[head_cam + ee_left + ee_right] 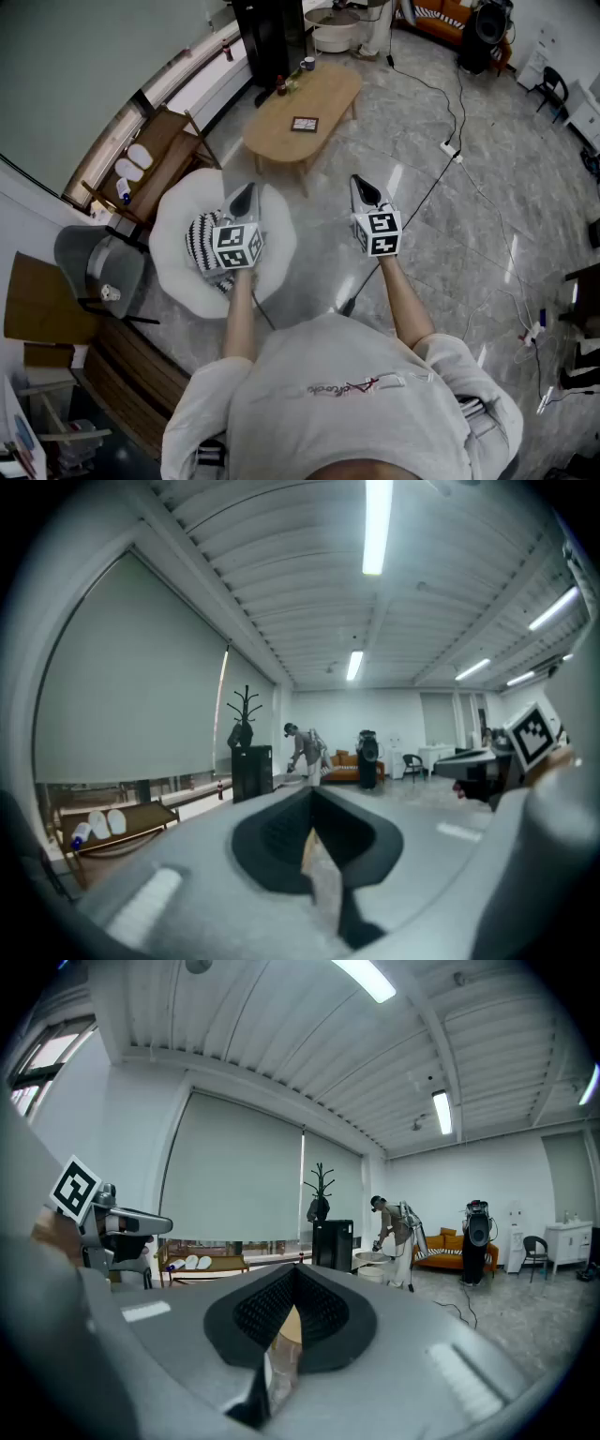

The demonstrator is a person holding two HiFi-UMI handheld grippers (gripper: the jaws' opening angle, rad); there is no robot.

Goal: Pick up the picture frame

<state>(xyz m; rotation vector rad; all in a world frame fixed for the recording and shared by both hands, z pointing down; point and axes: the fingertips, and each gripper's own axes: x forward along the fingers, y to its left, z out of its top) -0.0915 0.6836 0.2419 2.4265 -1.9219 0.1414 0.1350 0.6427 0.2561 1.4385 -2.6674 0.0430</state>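
Note:
The picture frame [304, 124] is a small dark rectangle lying flat on a low oval wooden table [330, 82], some way ahead of me on the floor. I hold both grippers level and side by side, well short of the table. The left gripper [246, 191] hangs over a white round seat, its jaws shut on nothing. My right gripper [361, 184] is over bare floor, also shut and empty. In the left gripper view the jaws [312, 829] meet in a closed seam; in the right gripper view the jaws [293, 1309] do the same. Neither gripper view shows the frame clearly.
A bottle [280, 86] and a cup [307, 64] stand at the table's far end. The white seat [272, 246] holds a striped cushion [200, 240]. A wooden rack [155, 164] and a grey chair [101, 267] stand left. Cables [450, 148] cross the floor at right. A person [394, 1232] works far off.

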